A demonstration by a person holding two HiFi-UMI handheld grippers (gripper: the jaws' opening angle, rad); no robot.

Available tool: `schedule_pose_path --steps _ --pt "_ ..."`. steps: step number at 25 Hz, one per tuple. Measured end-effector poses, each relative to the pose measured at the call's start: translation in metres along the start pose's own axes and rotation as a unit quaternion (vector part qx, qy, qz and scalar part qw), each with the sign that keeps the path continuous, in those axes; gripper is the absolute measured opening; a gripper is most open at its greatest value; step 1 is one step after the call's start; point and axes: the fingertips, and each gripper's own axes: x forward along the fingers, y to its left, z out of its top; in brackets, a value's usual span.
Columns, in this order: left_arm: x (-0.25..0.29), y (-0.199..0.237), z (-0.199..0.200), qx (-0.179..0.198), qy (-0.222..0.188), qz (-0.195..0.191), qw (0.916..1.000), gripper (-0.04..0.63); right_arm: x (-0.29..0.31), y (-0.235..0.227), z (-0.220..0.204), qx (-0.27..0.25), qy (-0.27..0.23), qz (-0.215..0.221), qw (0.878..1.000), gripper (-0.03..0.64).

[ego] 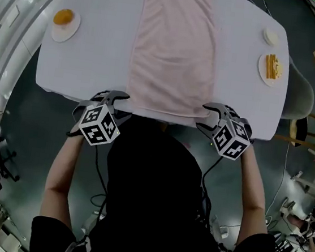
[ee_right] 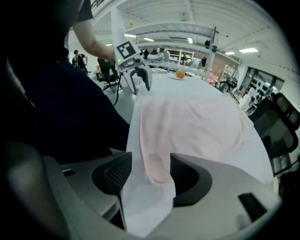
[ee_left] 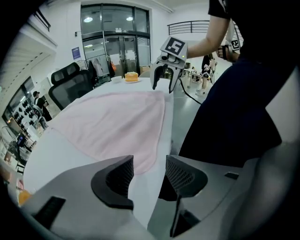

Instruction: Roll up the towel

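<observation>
A pale pink towel [ego: 176,45] lies flat down the middle of the white table [ego: 99,47], its near end at the front edge. My left gripper [ego: 123,104] is at the towel's near left corner and my right gripper [ego: 204,117] at its near right corner. In the left gripper view the left gripper [ee_left: 150,164] is open, with the towel [ee_left: 112,122] corner and table edge just ahead of its pads. In the right gripper view the right gripper [ee_right: 151,171] straddles the towel [ee_right: 192,122] corner and the hanging white cloth, its jaws still wide.
A plate with an orange item [ego: 66,21] sits at the table's left, a plate with yellow food [ego: 271,67] and a small white dish [ego: 271,37] at its right. A pale chair [ego: 299,94] stands beside the right edge. My dark torso is close against the front edge.
</observation>
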Motion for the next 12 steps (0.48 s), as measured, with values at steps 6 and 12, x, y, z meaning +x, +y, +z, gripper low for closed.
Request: schedule_pose_path --steps 6,12 --pt "0.013 0.009 -0.001 0.016 0.019 0.011 0.9996 0.119 0.016 0.005 -0.015 -0.071 0.051 0.008 0.996 0.242" --pt "0.025 0.006 -0.010 0.052 0.058 -0.011 0.9969 0.118 0.024 0.003 -0.018 -0.080 0.061 0.004 0.995 0.155"
